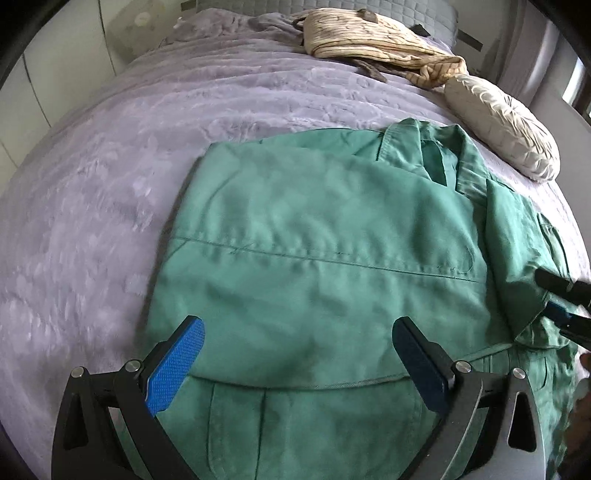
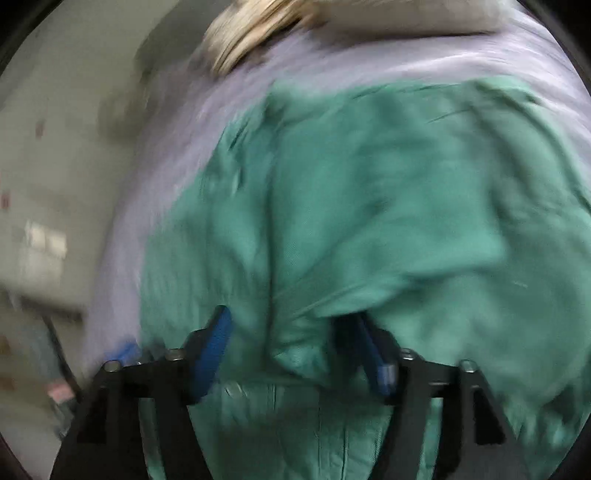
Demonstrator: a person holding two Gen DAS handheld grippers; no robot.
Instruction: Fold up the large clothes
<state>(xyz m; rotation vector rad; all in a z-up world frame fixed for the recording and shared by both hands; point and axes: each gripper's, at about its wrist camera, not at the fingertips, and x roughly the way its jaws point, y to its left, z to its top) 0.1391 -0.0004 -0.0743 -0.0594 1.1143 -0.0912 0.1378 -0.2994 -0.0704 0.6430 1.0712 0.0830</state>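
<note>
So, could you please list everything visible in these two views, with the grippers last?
green garment: one, green, partly folded, spread on the bed.
bed cover: one, lilac, under everything.
striped garment: one, cream with dark stripes, crumpled at the far end.
grey cloth: one, grey, beside the striped garment.
cushion: one, beige, pleated, far right of the green garment.
left gripper: one, black with blue pads, open above the green garment.
right gripper: one, same colours, open, green cloth between the pads.

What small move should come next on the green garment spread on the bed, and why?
Probably bring the right tool down to pinch the loose, bunched edge of the green cotton garment on the lilac bedspread. Both tools, including the left tool, stand open and empty, and that side lies rumpled, not squared.
</note>
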